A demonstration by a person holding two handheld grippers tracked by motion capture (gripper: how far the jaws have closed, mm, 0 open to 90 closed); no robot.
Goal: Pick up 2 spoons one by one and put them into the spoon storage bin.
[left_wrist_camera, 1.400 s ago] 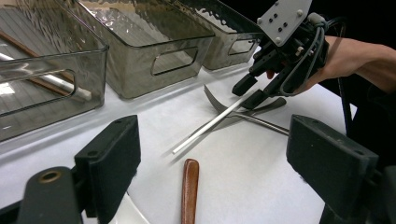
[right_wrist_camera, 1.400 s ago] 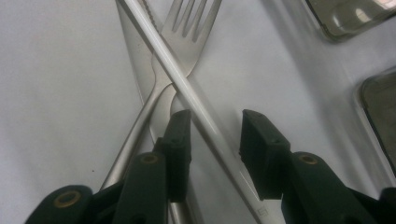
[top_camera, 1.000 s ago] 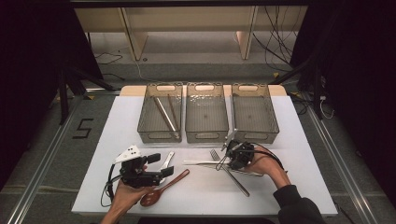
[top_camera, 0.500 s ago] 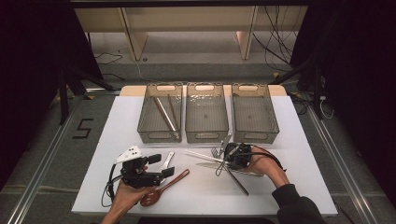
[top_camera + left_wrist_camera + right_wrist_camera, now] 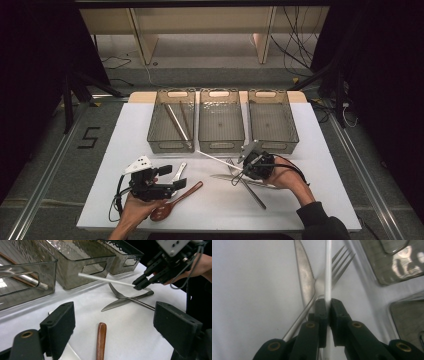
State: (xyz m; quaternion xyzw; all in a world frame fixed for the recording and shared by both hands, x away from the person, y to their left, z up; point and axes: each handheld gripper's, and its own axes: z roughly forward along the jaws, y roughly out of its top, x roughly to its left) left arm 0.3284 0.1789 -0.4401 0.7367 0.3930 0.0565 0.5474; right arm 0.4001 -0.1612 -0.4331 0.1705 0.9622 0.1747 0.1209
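Right gripper [image 5: 245, 167] near the tabletop's [image 5: 325, 165] right-front area, fingers pinching a thin white plastic chopstick [image 5: 217, 158], lifted above a crossed steel fork [image 5: 337, 267] and steel knife [image 5: 304, 277]. Left gripper [image 5: 172, 180] near the front-left edge, fingers spread, empty, over a brown wooden spoon [image 5: 175, 200]. Three clear grey plastic bins [image 5: 221, 145] line the back edge.

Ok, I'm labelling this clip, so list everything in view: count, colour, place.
Table: one, white, centre.
Bins: three, clear grey, row at the far edge.
Chopsticks in left bin: apparently two, one pale, one brown.
White chopstick: one, held above the table.
Fork: one, silver, crossing the knife.
Knife: one, silver, right of centre.
Wooden spoon: one, reddish brown, near edge.
White spoon: one, by left claw.
Left claw: black, open.
Right claw: black, shut on chopstick.
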